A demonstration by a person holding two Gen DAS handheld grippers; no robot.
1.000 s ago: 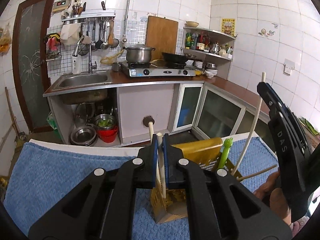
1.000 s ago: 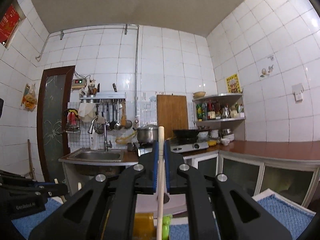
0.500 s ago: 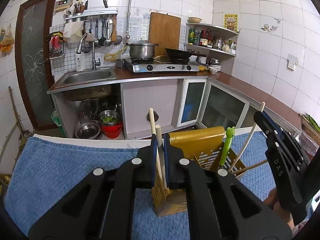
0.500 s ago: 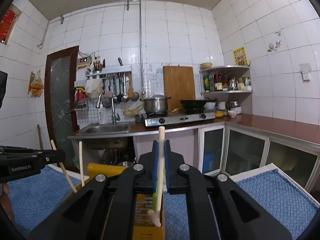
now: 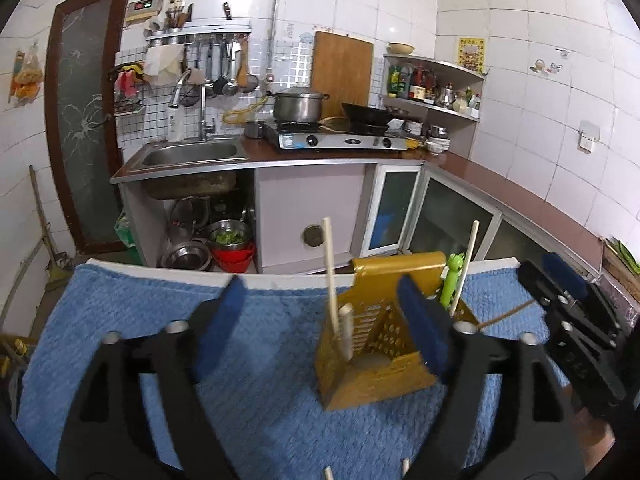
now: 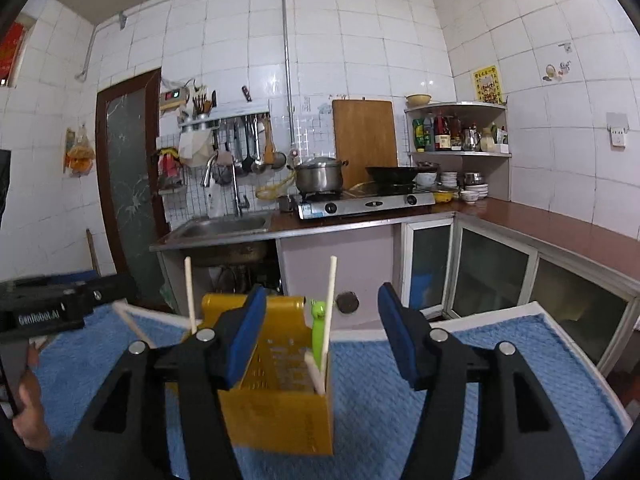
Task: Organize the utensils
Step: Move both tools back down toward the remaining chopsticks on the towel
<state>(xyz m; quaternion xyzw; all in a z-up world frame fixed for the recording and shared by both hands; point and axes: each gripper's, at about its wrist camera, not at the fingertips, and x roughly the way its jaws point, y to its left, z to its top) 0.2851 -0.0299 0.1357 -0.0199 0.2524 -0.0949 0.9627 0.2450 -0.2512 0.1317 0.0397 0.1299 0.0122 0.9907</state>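
A yellow perforated utensil holder (image 5: 372,344) stands on a blue towel (image 5: 256,408); it also shows in the right wrist view (image 6: 280,392). Several pale wooden chopsticks (image 5: 331,276) and a green utensil (image 5: 452,276) stand in it. In the right wrist view the chopsticks (image 6: 330,304) and the green utensil (image 6: 318,332) lean in its right corner. My left gripper (image 5: 320,328) is open and empty, just in front of the holder. My right gripper (image 6: 322,332) is open and empty above the holder; it also shows at the right of the left wrist view (image 5: 572,312).
The blue towel (image 6: 460,380) covers the table, whose far edge (image 5: 280,278) faces a kitchen counter with a sink (image 5: 188,156), a gas stove (image 5: 336,140) and a pot (image 5: 298,106). Cabinets (image 6: 492,272) run along the right.
Both grippers have opened and let go of their chopsticks, which now stand in the yellow holder. Both have drawn back from it.
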